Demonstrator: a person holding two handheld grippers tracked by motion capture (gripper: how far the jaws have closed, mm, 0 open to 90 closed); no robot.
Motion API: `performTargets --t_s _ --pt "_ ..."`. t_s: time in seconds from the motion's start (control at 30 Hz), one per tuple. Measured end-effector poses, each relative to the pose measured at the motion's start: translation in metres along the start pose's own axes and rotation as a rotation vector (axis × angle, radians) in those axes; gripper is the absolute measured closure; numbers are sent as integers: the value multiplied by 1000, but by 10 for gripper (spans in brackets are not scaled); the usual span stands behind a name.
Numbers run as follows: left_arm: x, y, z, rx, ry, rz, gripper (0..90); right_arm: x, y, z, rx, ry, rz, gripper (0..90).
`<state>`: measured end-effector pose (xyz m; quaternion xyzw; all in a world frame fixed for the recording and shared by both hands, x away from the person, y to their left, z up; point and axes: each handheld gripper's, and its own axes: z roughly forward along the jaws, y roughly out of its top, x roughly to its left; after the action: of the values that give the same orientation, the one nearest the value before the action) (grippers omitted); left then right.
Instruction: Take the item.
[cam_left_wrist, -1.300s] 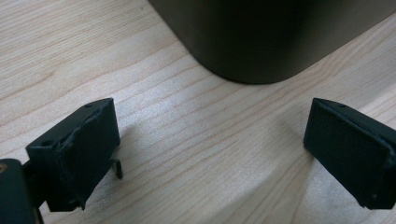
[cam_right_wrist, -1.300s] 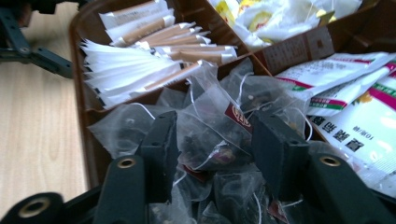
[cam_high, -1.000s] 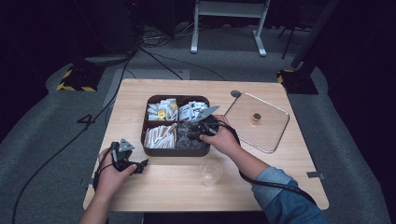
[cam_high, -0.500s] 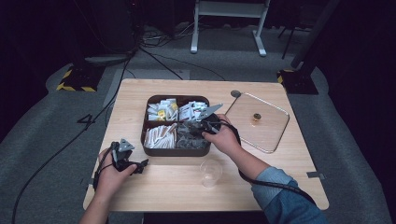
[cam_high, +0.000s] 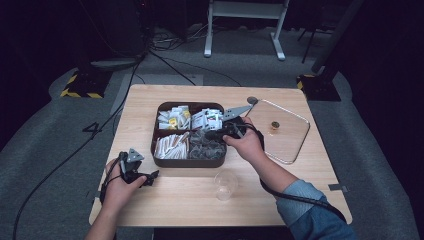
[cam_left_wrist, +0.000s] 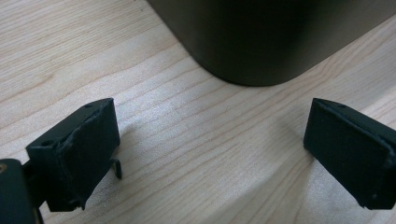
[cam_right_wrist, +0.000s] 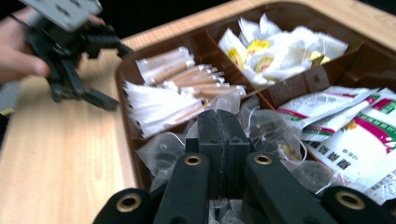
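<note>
Right gripper (cam_right_wrist: 218, 122): we see its black jaws clenched on a thin clear sachet (cam_right_wrist: 229, 103) over the front right compartment.
Tray (cam_high: 162, 161): dark, round-cornered, four compartments.
Left gripper (cam_left_wrist: 208, 154): matte pads released, above pale wood-grain table (cam_left_wrist: 187, 140).

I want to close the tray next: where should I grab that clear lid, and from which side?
Take the small knob at the middle of the clear lid, coming straight down from above. The lid lies flat on the table, right of the tray, so its thin edges probably offer the jaws little, while the knob stands up.
</note>
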<state>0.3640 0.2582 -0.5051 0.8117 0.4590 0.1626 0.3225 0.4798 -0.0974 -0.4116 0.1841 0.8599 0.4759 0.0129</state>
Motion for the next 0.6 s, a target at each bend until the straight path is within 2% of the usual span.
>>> performTargets --t_s 0.33,0.43,0.6 --pt "0 0 0 1 -1 0 39 3 7 -29 -76 35 19 900" --pt "0 0 0 0 0 0 39 7 9 -43 -100 42 11 900" --pt "0 0 0 0 0 0 39 12 8 -56 -131 52 1 900"
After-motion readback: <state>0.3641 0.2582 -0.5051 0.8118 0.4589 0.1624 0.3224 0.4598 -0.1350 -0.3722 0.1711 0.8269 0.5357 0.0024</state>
